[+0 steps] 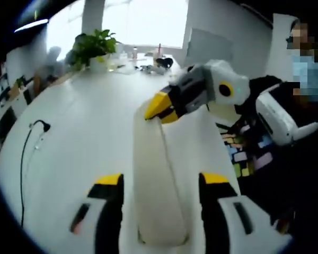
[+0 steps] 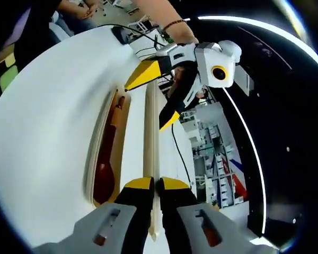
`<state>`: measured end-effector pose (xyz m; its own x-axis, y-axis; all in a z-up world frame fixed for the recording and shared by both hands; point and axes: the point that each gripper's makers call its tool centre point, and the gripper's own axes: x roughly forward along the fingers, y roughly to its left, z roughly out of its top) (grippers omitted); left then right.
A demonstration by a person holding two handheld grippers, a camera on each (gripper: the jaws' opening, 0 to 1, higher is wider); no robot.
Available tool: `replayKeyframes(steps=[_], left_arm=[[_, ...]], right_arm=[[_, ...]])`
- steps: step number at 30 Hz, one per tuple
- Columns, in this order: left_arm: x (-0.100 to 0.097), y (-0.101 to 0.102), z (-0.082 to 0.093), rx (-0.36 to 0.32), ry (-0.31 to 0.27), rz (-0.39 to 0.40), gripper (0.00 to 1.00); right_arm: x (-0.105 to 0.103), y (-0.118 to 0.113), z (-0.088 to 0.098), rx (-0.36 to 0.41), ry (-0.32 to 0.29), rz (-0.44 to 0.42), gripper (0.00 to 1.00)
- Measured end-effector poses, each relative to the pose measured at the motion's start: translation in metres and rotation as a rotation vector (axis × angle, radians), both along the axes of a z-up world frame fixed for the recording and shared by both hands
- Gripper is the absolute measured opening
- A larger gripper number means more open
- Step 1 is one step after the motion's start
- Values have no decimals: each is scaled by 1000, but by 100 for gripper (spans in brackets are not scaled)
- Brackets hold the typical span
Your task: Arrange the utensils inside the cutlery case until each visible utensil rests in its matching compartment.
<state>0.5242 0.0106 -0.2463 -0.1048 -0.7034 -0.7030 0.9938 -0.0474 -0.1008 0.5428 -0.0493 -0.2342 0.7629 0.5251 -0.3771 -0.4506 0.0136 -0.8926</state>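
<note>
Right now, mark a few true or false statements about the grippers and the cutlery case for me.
1. The right gripper is shut on an edge of the cutlery case. True.
2. The left gripper is clamped shut. False: its jaws stand open, one on each side of the case.
3. A reddish-brown utensil lies in a compartment of the case. True.
4. The potted plant stands right beside the case. False: it stands at the far end of the white table.

white table [image 1: 85, 143], bright windows [image 1: 143, 21], potted plant [image 1: 93, 46]
</note>
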Motion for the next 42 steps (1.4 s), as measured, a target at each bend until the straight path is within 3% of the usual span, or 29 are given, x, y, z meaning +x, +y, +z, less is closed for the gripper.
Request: replayKeyframes(steps=[5,9,13,16,24,29,35,42], left_arm=[[0,9,-11,98,-9,-13,63],[7,18,-25,183,-34,-11,63],[10,24,-42,257,-6,-2,62],[14,30,-53,309,0,-2,59],[17,30,-62,346,23,-4,51],[19,31,-64,360,23,3,47],[21,34,-69,380,34,7,47],[21,37,-74,398,32,17,47]], right_arm=[[1,3,2,-58,-112,-15,2],[-3,8,-1,-77,-153,-11,2],[-4,11,-6,-99,-183,-26,2],[-1,11,-2,-123,-262,-52,2],[3,14,-16,-204,-317,-46,2],[5,14,-14,-229,-369,-57,3],[6,17,-15,-248,-418,-62,3],[6,17,-17,-256,-421,-65,3]])
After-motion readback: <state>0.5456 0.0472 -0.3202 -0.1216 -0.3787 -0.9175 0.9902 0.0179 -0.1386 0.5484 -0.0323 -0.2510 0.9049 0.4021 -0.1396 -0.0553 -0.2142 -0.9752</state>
